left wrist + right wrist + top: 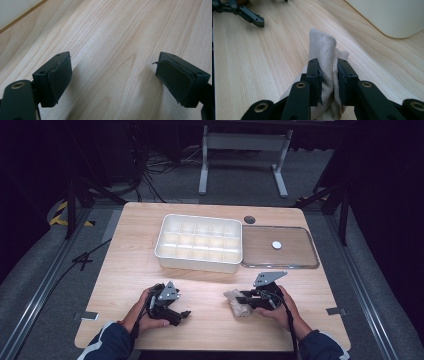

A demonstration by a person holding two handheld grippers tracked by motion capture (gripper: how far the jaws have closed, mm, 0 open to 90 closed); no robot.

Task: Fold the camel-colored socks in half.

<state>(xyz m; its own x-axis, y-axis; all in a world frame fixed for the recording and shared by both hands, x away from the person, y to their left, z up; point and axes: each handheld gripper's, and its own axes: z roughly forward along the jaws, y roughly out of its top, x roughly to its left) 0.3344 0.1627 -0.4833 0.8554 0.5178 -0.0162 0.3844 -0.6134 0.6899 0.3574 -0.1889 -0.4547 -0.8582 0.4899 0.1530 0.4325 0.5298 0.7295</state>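
The right tool (pixel 329 75) is pinching a beige cloth (pixel 324 47) at five o'clock on the surface (pixel 210 290); the left tool (pixel 112 77) is gaping, empty, at seven.

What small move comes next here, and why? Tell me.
Probably lift the sock off the table and carry it toward the divided tray: the right gripper is shut on it, the left gripper stands open with nothing between its jaws, and the tray's compartments look bare.

A white compartment tray (pixel 199 243) sits beside a clear lid (pixel 295 251).
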